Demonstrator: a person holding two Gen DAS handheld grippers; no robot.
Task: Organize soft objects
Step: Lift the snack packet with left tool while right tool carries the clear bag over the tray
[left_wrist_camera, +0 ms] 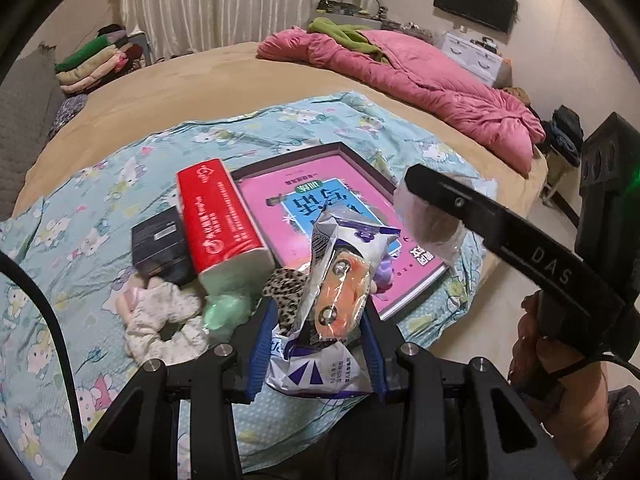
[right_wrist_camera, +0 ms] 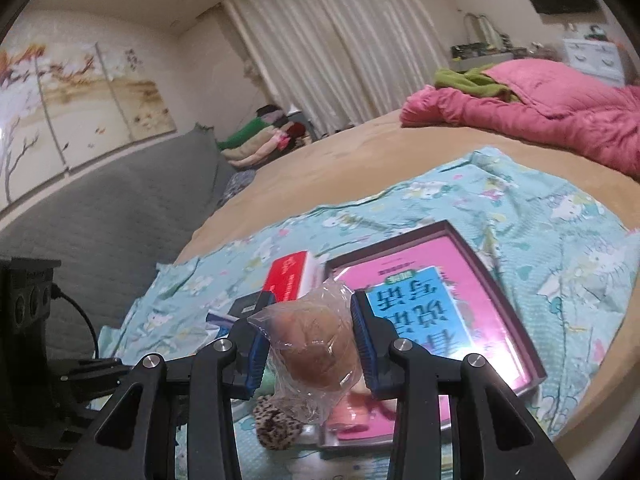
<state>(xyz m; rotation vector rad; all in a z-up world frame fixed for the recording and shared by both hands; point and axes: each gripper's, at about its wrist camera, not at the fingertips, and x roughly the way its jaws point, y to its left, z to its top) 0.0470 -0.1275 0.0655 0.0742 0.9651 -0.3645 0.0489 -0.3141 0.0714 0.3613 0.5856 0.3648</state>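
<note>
My left gripper (left_wrist_camera: pixel 316 328) is shut on a white and purple snack packet (left_wrist_camera: pixel 320 364) with a clear window showing orange contents, held above the blue cartoon-print cloth (left_wrist_camera: pixel 120 184). My right gripper (right_wrist_camera: pixel 310 344) is shut on a brown bun in a clear plastic bag (right_wrist_camera: pixel 316 348), held over the cloth; the bag also shows in the left wrist view (left_wrist_camera: pixel 430 222). A red tissue pack (left_wrist_camera: pixel 220 216), a leopard-print scrunchie (left_wrist_camera: pixel 282 286), a floral scrunchie (left_wrist_camera: pixel 160 316) and a green soft item (left_wrist_camera: pixel 224 308) lie on the cloth.
A pink and blue book in a dark tray (left_wrist_camera: pixel 360 176) lies on the cloth beside a black box (left_wrist_camera: pixel 160 240). A pink quilt (left_wrist_camera: pixel 420 76) lies at the back of the tan bed (left_wrist_camera: pixel 200 80). Folded clothes (left_wrist_camera: pixel 96 60) are stacked far left.
</note>
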